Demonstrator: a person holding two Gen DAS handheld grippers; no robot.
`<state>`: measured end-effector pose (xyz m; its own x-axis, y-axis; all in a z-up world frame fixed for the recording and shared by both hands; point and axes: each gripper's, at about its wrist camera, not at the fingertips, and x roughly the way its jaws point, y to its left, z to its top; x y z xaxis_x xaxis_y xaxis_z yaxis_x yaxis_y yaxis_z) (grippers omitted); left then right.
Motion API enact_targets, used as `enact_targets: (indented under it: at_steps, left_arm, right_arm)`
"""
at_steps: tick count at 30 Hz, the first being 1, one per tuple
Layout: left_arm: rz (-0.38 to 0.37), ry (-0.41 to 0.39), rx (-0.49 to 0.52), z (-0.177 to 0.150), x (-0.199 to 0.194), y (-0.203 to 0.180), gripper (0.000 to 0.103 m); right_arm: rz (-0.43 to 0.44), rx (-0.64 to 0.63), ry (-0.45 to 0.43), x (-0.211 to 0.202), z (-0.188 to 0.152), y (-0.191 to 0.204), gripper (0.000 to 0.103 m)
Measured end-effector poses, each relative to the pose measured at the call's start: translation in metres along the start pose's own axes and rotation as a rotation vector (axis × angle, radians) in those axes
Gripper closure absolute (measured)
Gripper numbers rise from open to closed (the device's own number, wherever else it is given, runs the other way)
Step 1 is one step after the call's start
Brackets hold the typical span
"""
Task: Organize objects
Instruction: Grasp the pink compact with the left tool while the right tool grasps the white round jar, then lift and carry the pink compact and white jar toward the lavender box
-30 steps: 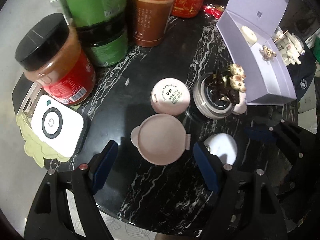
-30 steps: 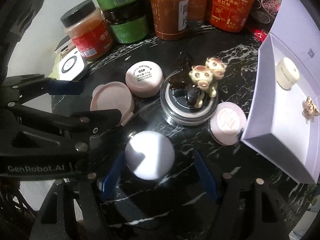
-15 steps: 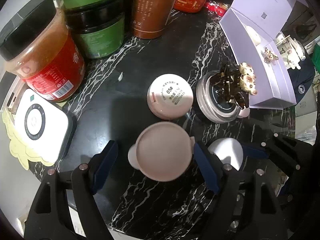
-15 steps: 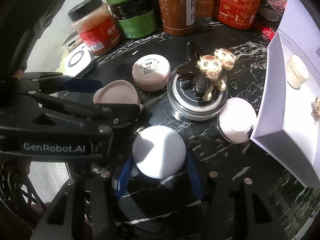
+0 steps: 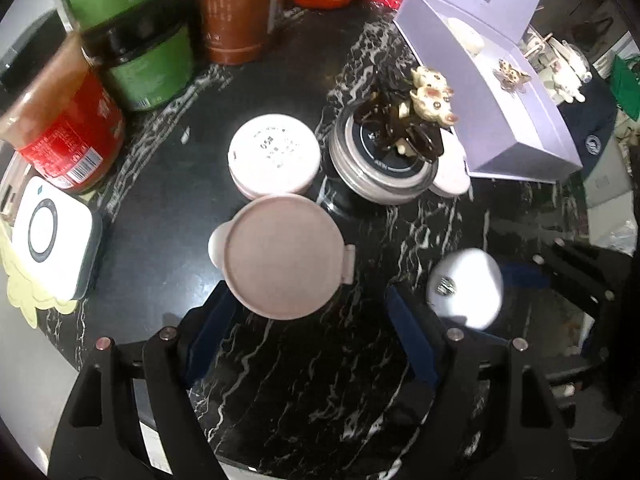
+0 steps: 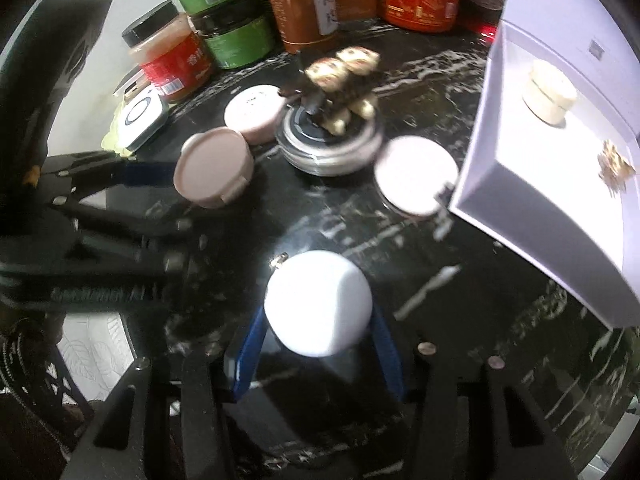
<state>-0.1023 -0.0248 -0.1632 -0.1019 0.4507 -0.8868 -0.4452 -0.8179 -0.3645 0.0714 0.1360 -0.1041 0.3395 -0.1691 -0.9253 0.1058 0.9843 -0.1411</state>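
Note:
My right gripper (image 6: 318, 320) is shut on a white round case (image 6: 318, 304), its blue pads pressing both sides; the case (image 5: 464, 288) also shows at the right of the left wrist view. My left gripper (image 5: 310, 320) is open. A pink round compact (image 5: 284, 256) lies between its fingertips, close to the left pad and apart from the right one. In the right wrist view that compact (image 6: 212, 168) sits beside the left gripper's blue pad (image 6: 148, 168). A second pink compact (image 5: 274, 160) lies label-up behind it. A third (image 6: 416, 176) rests by the lilac box.
An open lilac box (image 6: 540, 184) at the right holds a cream jar (image 6: 550, 96) and a small ornament (image 6: 614, 166). A round base with figurines (image 5: 384, 168) stands mid-table. Sauce jars (image 5: 148, 68) line the back. A white device (image 5: 48, 232) lies at the left edge of the black marble table (image 5: 320, 380).
My right gripper closed on the white case and carried it toward the lilac box. My left gripper moved forward, so the pink compact now sits between its fingertips.

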Motion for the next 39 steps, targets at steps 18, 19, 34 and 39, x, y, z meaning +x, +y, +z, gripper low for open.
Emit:
enact_targets:
  at_steps: [18,19,34,39]
  left_arm:
    - [0.015,-0.088,0.013,-0.010,-0.001,-0.019,0.040]
    - [0.012,-0.083,0.017,-0.013,-0.001,-0.022,0.040]
    - [-0.019,-0.031,0.064,-0.041,-0.015,-0.067,0.040]
    - [-0.026,-0.016,0.094,-0.048,-0.015,-0.089,0.040]
  right_arm:
    - [-0.022,0.024,-0.006,-0.010,-0.022,-0.010,0.050]
    - [-0.023,0.025,-0.008,-0.011,-0.024,-0.011,0.050]
    - [-0.021,0.022,-0.030,-0.038,-0.059,-0.035,0.050]
    - [-0.032,0.042,-0.040,-0.049,-0.072,-0.051,0.050]
